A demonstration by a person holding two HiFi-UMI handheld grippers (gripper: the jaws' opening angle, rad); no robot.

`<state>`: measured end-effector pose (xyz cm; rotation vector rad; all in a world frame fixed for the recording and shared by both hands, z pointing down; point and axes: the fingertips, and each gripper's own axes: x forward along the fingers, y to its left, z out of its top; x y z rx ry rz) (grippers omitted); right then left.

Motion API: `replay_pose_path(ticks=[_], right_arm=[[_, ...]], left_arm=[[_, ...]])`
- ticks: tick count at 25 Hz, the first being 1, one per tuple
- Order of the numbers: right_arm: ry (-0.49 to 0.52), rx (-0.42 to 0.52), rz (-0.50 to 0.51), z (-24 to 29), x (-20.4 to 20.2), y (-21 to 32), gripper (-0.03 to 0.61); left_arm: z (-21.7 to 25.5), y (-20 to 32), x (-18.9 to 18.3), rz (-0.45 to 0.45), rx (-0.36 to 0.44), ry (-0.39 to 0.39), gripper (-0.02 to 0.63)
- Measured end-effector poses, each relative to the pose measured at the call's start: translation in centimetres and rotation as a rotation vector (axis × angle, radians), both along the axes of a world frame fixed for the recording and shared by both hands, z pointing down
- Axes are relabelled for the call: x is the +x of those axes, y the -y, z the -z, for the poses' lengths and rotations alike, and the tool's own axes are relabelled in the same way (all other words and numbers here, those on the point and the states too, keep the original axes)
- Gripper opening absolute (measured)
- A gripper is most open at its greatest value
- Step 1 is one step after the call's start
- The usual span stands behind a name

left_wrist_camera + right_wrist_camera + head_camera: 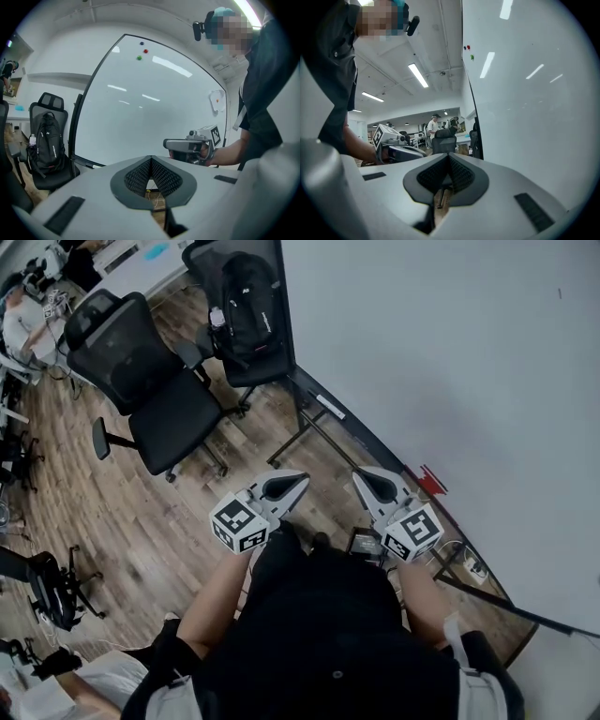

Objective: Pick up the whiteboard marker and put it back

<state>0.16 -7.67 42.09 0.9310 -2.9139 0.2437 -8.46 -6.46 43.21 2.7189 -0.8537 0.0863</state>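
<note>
My left gripper (298, 478) and right gripper (362, 476) hang side by side in front of the person's body, both pointing at the foot of the whiteboard (450, 371). Each is shut with nothing between its jaws; in the left gripper view (151, 159) and the right gripper view (449, 157) the tips meet. A small white stick-like thing (330, 407) lies on the board's bottom ledge, also visible in the left gripper view (97, 166); I cannot tell whether it is the marker. A red item (431, 479) sits on the ledge further right.
A black office chair (141, 381) stands left on the wooden floor. A second chair (246, 352) carries a black backpack (248, 296) beside the board's left edge. The board's stand legs (300, 432) spread across the floor. Coloured magnets (139, 57) sit high on the board. People work at desks beyond.
</note>
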Motion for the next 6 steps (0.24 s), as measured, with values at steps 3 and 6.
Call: replay_pose_path(ticks=[3,6], right_arm=[[0.003,-0.002,0.016,-0.1,-1.3,0.0,0.018],[-0.004,0.022,0.045,0.3,-2.7,0.1,0.018]], left_arm=[[-0.4,-0.2,-0.5,0.006,-0.008,0.011,0.012],[-0.8,-0.1,-1.8,0.038,-0.014,0.013,0.012]])
